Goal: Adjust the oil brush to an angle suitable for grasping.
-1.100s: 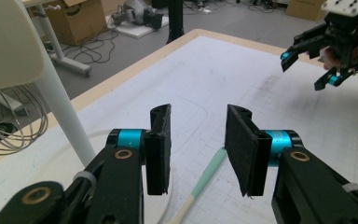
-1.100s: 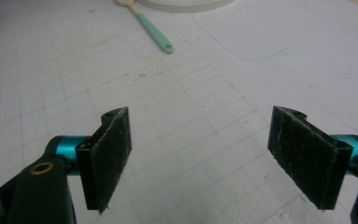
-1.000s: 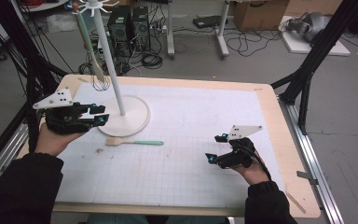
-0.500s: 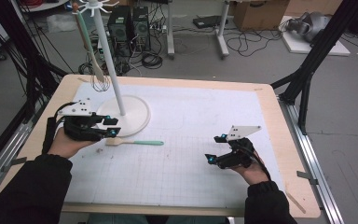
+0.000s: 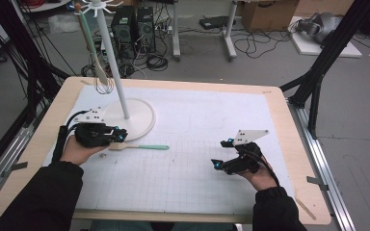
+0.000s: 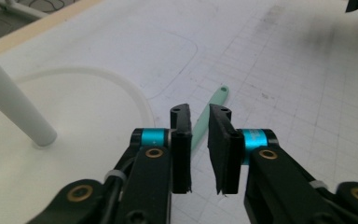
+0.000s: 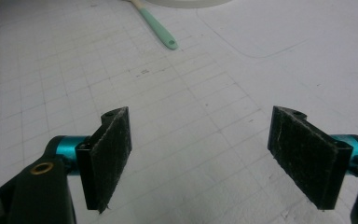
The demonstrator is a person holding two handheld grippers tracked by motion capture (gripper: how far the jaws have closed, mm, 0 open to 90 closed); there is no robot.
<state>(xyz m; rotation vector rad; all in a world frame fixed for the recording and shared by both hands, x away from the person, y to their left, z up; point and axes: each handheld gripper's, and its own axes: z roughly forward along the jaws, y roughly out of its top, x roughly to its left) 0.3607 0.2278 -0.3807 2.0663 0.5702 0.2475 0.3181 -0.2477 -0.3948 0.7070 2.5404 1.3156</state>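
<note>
A: Hovering low at the left of the white gridded mat [image 5: 197, 168], the left gripper [image 5: 120, 135] is sitting right over the wooden head of a spatula [image 5: 139, 147]. How are its jaws standing?

B: Nearly together, only a narrow gap showing. In the left gripper view the mint-green handle is running up between the two pads [image 6: 182, 140] and beyond them, so they are straddling it, but whether they are actually pinching it I cannot tell.

A: And the spatula itself?

B: Lying flat on the mat, head toward the left hand [image 5: 79, 151], handle pointing right, just in front of the round base of the white stand [image 5: 132, 118]. Another utensil is hanging from the top of that stand's pole.

A: Right side?

B: The right gripper [image 5: 221, 154] is resting low over the mat near the front right, well apart from the spatula. Its jaws are spread wide with bare grid between them.
</note>
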